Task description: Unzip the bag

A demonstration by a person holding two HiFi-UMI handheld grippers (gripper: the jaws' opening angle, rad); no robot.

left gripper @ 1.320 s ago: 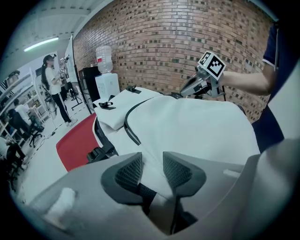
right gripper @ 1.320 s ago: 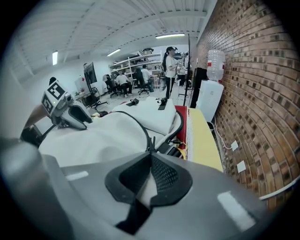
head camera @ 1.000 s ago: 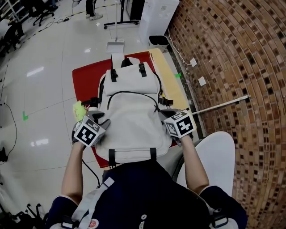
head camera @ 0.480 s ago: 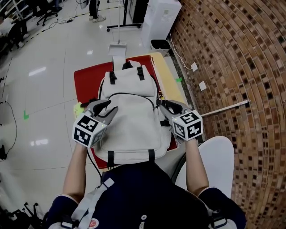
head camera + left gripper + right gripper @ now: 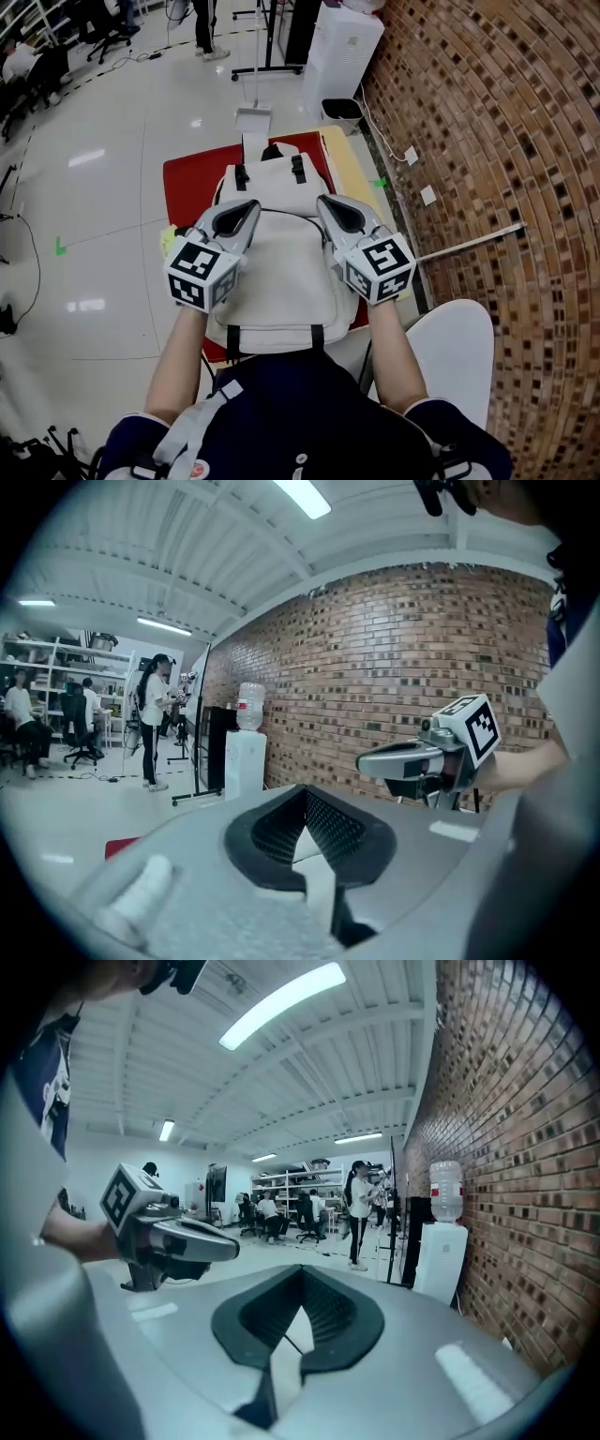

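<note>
A cream backpack with black straps lies flat on a red mat; its black zip line curves across the upper part. Both grippers hover above it, pointing away from me, apart from the fabric. My left gripper is over the bag's left half, and its jaws meet with nothing between them. The right gripper is over the right half, jaws likewise shut and empty. Each gripper view shows the other gripper: the right one and the left one. The bag is hidden in both gripper views.
The mat lies on a wooden table beside a brick wall. A yellow-green object sits at the bag's left edge. A white seat is at my right. A white water dispenser stands beyond. People stand and sit far off.
Both grippers have left the bag's sides, risen and come inward over its top. Their jaws, open half a second ago, are now closed.
</note>
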